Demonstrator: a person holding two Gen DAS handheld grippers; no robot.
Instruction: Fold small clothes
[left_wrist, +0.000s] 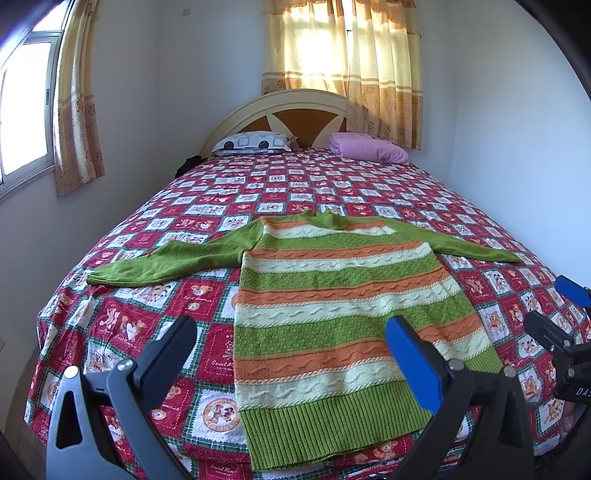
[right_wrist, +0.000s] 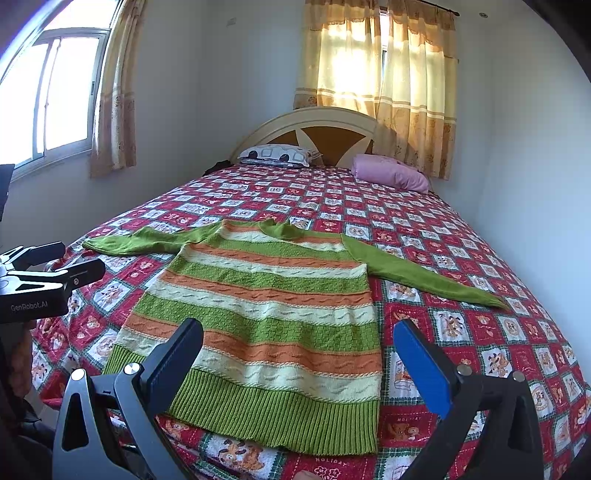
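A small knitted sweater (left_wrist: 332, 306) (right_wrist: 273, 317) with green, orange and cream stripes lies flat on the bed, both green sleeves spread out, hem toward me. My left gripper (left_wrist: 291, 328) hovers open above the hem's left part, nothing between its fingers. In its own view, my right gripper (right_wrist: 299, 332) hangs open over the hem's right part, also empty. The right gripper (left_wrist: 554, 306) shows at the right edge of the left wrist view. At the left edge of the right wrist view the left gripper (right_wrist: 62, 262) shows, level with the left sleeve (right_wrist: 133, 242).
The bed carries a red patchwork cover (left_wrist: 295, 184) with cartoon squares. A patterned pillow (left_wrist: 255, 142) and a pink pillow (left_wrist: 369, 149) lie by the headboard (left_wrist: 280, 110). Walls stand close on both sides. Curtained windows sit at left and behind.
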